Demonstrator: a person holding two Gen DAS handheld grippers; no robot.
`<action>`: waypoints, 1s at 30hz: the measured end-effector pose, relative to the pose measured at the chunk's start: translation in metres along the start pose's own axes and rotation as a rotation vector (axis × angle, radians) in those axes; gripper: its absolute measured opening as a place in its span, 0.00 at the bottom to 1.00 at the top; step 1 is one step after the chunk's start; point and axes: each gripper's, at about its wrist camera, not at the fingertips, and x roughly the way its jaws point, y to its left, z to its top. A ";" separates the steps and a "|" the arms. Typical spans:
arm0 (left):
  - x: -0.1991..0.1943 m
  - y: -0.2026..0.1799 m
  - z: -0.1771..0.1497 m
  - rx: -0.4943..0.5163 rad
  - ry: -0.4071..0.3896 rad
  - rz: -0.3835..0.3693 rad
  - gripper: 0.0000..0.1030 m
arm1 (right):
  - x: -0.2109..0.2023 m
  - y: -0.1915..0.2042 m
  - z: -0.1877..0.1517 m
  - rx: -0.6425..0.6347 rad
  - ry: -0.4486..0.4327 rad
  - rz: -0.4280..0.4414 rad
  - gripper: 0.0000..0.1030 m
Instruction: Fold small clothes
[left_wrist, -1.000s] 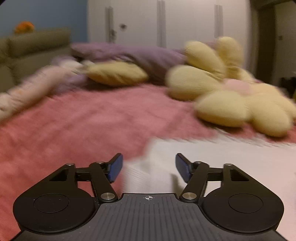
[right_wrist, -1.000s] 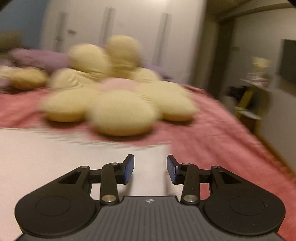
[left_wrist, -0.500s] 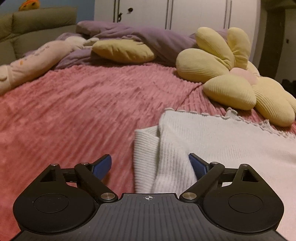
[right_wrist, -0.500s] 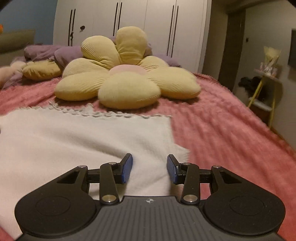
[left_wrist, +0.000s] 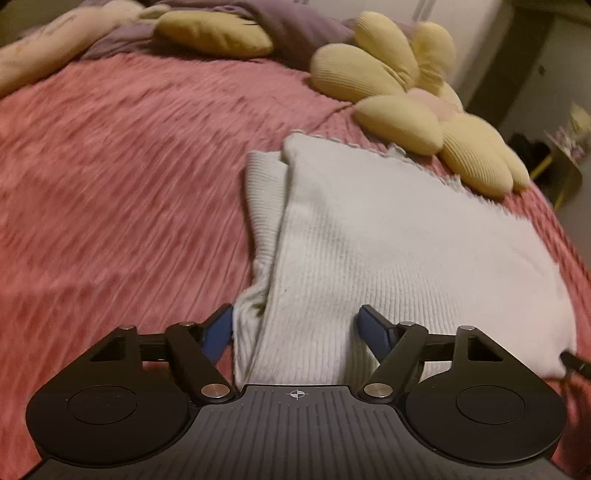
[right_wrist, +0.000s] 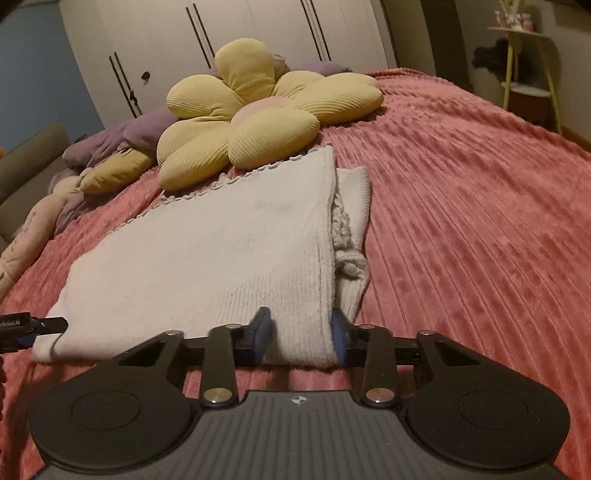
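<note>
A white ribbed knit garment (left_wrist: 388, 236) lies flat on the pink bedspread (left_wrist: 110, 184), its sleeves tucked along both side edges. My left gripper (left_wrist: 295, 328) is open, its blue pads either side of the garment's near left corner. In the right wrist view the same garment (right_wrist: 221, 251) fills the middle. My right gripper (right_wrist: 299, 332) has its jaws close around the near right corner, with cloth between the pads; I cannot tell if it pinches. The left gripper's tip (right_wrist: 37, 325) shows at the left edge.
A yellow flower-shaped cushion (right_wrist: 258, 107) lies just beyond the garment's far edge. A yellow pillow (left_wrist: 214, 33) and purple bedding (left_wrist: 303, 37) are at the headboard. A pale plush toy (left_wrist: 55, 44) lies far left. A small yellow side table (right_wrist: 528, 74) stands at the right.
Both grippers have moved up onto the garment's near corners and tilted down. The left jaws now straddle the left corner; the right jaws now have the right corner between them.
</note>
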 end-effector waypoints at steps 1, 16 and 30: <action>-0.001 0.002 0.000 -0.009 0.002 0.005 0.64 | -0.003 0.000 0.001 0.001 0.003 -0.003 0.10; -0.011 0.031 0.016 -0.052 -0.007 0.020 0.57 | -0.021 -0.001 -0.003 -0.092 -0.075 -0.177 0.25; 0.026 0.031 0.035 -0.143 0.089 -0.140 0.61 | -0.018 0.048 -0.006 -0.205 -0.136 -0.105 0.25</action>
